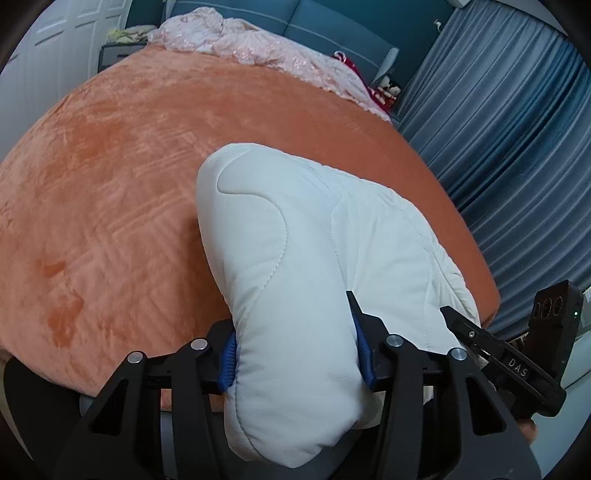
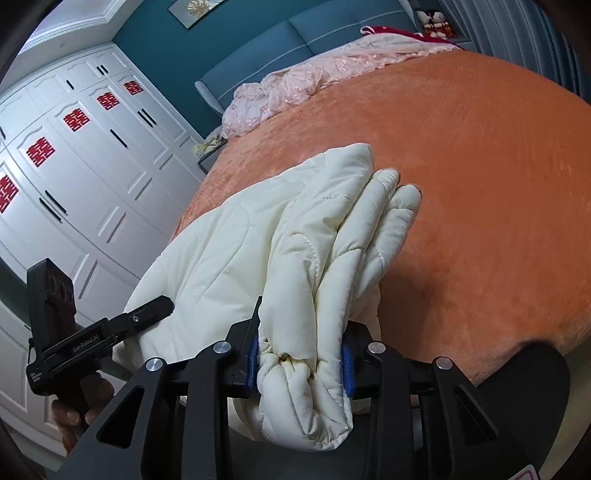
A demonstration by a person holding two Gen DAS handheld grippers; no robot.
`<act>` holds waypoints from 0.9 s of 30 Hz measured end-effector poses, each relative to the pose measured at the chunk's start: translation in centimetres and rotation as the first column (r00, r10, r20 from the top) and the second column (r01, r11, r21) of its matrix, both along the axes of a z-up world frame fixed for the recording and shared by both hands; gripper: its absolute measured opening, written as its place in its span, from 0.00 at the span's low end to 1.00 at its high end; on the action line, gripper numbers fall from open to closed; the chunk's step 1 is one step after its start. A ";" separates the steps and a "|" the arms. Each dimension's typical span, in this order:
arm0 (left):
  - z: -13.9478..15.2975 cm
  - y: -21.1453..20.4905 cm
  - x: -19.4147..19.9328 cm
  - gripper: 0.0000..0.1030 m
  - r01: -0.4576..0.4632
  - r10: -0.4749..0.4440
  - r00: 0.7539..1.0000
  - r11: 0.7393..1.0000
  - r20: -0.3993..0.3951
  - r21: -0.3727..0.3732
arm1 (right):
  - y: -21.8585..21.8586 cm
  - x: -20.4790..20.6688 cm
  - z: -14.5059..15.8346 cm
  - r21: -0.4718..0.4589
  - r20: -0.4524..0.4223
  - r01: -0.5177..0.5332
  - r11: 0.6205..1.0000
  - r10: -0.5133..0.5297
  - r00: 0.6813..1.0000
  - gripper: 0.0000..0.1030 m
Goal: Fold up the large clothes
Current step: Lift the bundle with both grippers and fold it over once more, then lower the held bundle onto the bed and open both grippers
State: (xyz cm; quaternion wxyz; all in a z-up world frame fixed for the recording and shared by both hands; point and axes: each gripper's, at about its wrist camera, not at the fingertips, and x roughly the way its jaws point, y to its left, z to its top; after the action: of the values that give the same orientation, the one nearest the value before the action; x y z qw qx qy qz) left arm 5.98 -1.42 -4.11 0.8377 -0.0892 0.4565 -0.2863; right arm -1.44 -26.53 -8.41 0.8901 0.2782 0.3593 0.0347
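A bulky white quilted garment (image 1: 314, 236) lies folded on the orange bed (image 1: 110, 192), near its front right part. My left gripper (image 1: 295, 354) is shut on a thick padded fold of it, blue pads pressed into both sides. In the right wrist view the same garment (image 2: 258, 229) spreads from the bed's front left edge. My right gripper (image 2: 301, 362) is shut on a bunched, layered end of it. The right gripper's body shows at the left view's right edge (image 1: 517, 362), the left gripper's at the other view's left edge (image 2: 92, 339).
A crumpled pink lace cover (image 1: 251, 40) lies along the blue headboard (image 1: 332, 29). Blue curtains (image 1: 517, 140) hang right of the bed. White wardrobes (image 2: 74, 155) with red decals stand left. A nightstand (image 2: 210, 155) sits by the bed corner.
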 end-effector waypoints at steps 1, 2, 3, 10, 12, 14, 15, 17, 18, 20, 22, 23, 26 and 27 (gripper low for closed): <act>1.1 0.0 -0.1 0.46 0.003 -0.003 1.000 1.000 0.026 -0.013 | -0.1 -0.1 0.9 -0.006 0.020 0.002 1.000 -0.002 1.000 0.32; 2.2 0.0 -0.2 0.46 0.008 -0.007 0.999 1.000 0.054 -0.026 | 0.0 -0.2 1.8 -0.011 0.040 0.004 1.000 -0.004 0.999 0.32; 3.3 0.0 -0.2 0.46 0.012 -0.009 0.996 0.999 0.084 -0.037 | -0.2 -0.3 2.6 -0.016 0.062 0.006 1.000 -0.005 0.998 0.32; 11.6 -0.1 0.0 0.46 0.052 -0.016 0.956 0.992 0.294 -0.115 | -0.7 0.0 9.6 -0.085 0.225 0.017 0.996 0.002 0.974 0.32; 13.5 -0.1 0.4 0.46 0.061 -0.014 0.939 0.990 0.344 -0.126 | -0.5 1.0 11.7 -0.117 0.272 0.021 0.993 0.011 0.962 0.32; 15.4 0.2 1.0 0.46 0.067 -0.005 0.920 0.987 0.393 -0.144 | -0.4 1.8 13.6 -0.145 0.318 0.025 0.989 0.023 0.948 0.32; 16.3 0.3 1.3 0.46 0.069 0.001 0.910 0.986 0.415 -0.152 | -0.3 2.3 14.6 -0.162 0.343 0.027 0.986 0.031 0.939 0.32; 17.9 0.7 2.1 0.46 0.070 0.016 0.887 0.983 0.461 -0.167 | -0.2 3.4 16.5 -0.191 0.384 0.027 0.981 0.050 0.922 0.32; 18.8 1.0 2.7 0.46 0.070 0.025 0.874 0.982 0.485 -0.175 | -0.1 4.0 17.3 -0.203 0.401 0.027 0.979 0.058 0.914 0.32; 20.0 1.5 3.8 0.46 0.066 0.041 0.853 0.980 0.521 -0.186 | 0.2 5.5 18.8 -0.228 0.438 0.026 0.973 0.078 0.896 0.32; 20.7 2.0 5.2 0.47 0.064 0.055 0.832 0.979 0.552 -0.195 | 0.7 7.1 20.1 -0.261 0.468 0.030 0.965 0.099 0.878 0.32; 20.9 2.3 6.1 0.47 0.060 0.062 0.824 0.979 0.564 -0.196 | 0.9 7.9 20.5 -0.273 0.481 0.031 0.961 0.109 0.870 0.32; 20.6 3.0 9.0 0.47 0.051 0.078 0.816 0.977 0.573 -0.206 | 1.4 10.8 20.9 -0.298 0.502 0.032 0.954 0.128 0.855 0.32; 20.3 3.3 10.0 0.47 0.048 0.082 0.815 0.977 0.574 -0.207 | 1.5 12.1 20.7 -0.300 0.504 0.029 0.953 0.133 0.854 0.32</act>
State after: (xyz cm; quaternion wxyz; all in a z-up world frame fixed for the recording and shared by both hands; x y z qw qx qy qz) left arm 15.99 1.85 16.18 0.9249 -0.0905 0.1459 -0.3391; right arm 10.64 -25.05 12.28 0.9840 0.1116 0.1149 0.0782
